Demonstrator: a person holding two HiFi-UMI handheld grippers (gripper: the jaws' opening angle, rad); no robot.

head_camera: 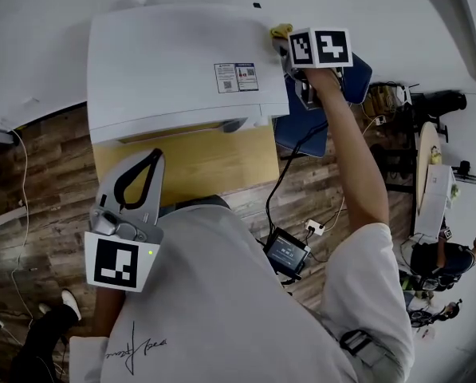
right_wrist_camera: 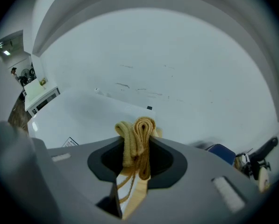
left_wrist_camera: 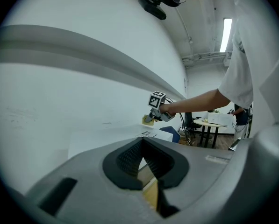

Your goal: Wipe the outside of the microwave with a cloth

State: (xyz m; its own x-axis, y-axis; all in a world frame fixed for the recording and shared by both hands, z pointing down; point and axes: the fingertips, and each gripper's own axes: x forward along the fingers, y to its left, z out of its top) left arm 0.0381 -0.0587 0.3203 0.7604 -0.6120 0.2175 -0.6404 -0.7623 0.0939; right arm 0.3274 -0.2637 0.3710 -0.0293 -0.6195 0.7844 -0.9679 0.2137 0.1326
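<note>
step: wiping microwave [head_camera: 174, 62] top, judging by cloth at its back right corner; front and sides look yet to do
right gripper [head_camera: 292, 45]: jaws clamped on folded yellow cloth [right_wrist_camera: 137, 134], the fold sticking out past the tips
cloth place: 1 o'clock of microwave top, at the right back edge, close to the wall; looks pressed on the top, contact not sure
left gripper [head_camera: 150, 159]: jaws together, nothing between them, held low at 7 o'clock near the person's body, well apart from microwave
microwave: white box on wood table [head_camera: 198, 162], back near the wall, label [head_camera: 236, 76] on top at 3 o'clock
how to do it well: keep the cloth fold flat on the panel, even pressure, sweep from 1 o'clock across toward 9 o'clock in overlapping passes, then down the right side; the grip looks deep enough, but watch that the cloth doesn't slide out on the drag
risk: light box may shift on the table when pushed; free left gripper could brace the front edge
in the way: wall tight behind limits the reach at 12 o'clock; blue chair [head_camera: 309, 126] just beside the right side at 3 o'clock; gripper cable [head_camera: 289, 170] hangs by the table edge and could snag
around: small screen unit [head_camera: 285, 254] at the person's waist, round table [head_camera: 427, 154] and another person [head_camera: 453, 258] far off at 3 to 4 o'clock
</note>
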